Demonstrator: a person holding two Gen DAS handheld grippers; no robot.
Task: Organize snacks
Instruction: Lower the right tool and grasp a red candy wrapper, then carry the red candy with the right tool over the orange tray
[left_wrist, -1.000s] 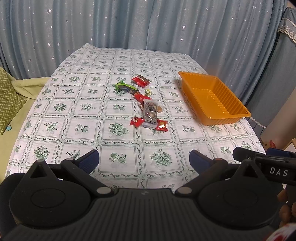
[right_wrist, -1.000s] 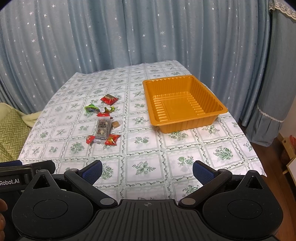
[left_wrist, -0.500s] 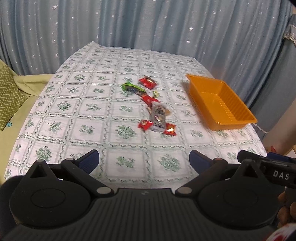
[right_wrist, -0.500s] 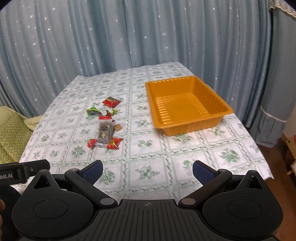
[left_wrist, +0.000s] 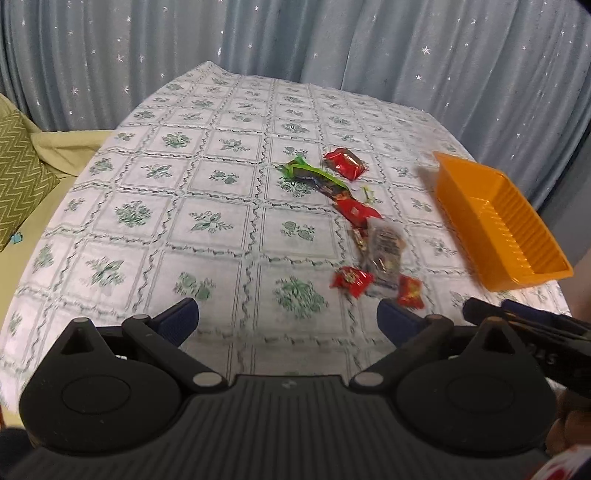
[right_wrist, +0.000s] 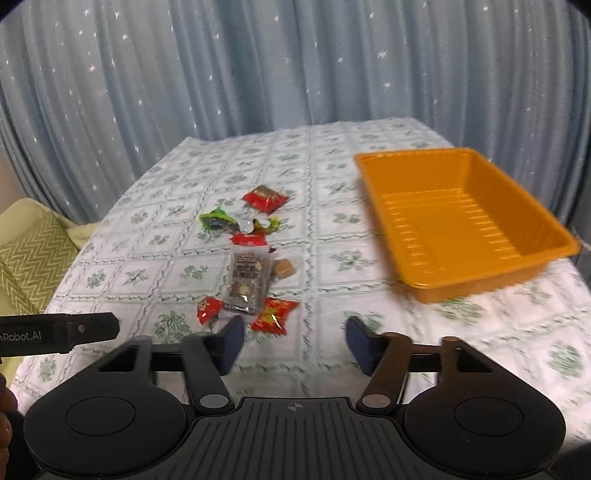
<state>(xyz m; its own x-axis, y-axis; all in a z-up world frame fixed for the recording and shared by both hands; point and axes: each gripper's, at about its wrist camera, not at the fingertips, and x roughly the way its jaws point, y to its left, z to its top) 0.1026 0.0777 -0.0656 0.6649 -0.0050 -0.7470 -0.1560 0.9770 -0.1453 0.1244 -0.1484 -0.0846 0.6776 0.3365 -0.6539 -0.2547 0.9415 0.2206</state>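
Two grippers above a scatter of snacks, orange tray empty

Several wrapped snacks lie in a loose line near the middle of the table (left_wrist: 155, 229), which wears a white cloth with green flower squares. Farthest off is a red packet (right_wrist: 265, 198), and just beside it a green wrapper (right_wrist: 217, 220). Nearer comes another red wrapper (right_wrist: 249, 239), then a long clear packet with dark print (right_wrist: 246, 280), with a small brown cube (right_wrist: 283, 267) just beside its right edge. Closest to the cameras, a small red candy (right_wrist: 209, 308) and a red and yellow packet (right_wrist: 274, 314) sit on either side of the clear packet's near end.

An orange tray (right_wrist: 436, 168) stands on the right part of the table, well apart from the snacks, and nothing lies in it.

In the left wrist view, the left gripper (left_wrist: 288, 317) hangs over the cloth with its jaws spread wide and nothing between them. In its own view, the right gripper (right_wrist: 294, 341) points down toward the near end of the snack line; its jaws are closing, standing about half apart, with only bare cloth between the blue pads. Neither gripper touches a snack.

A blue curtain with small white stars hangs behind the table, and a green zigzag cushion (left_wrist: 18, 177) lies at the left.
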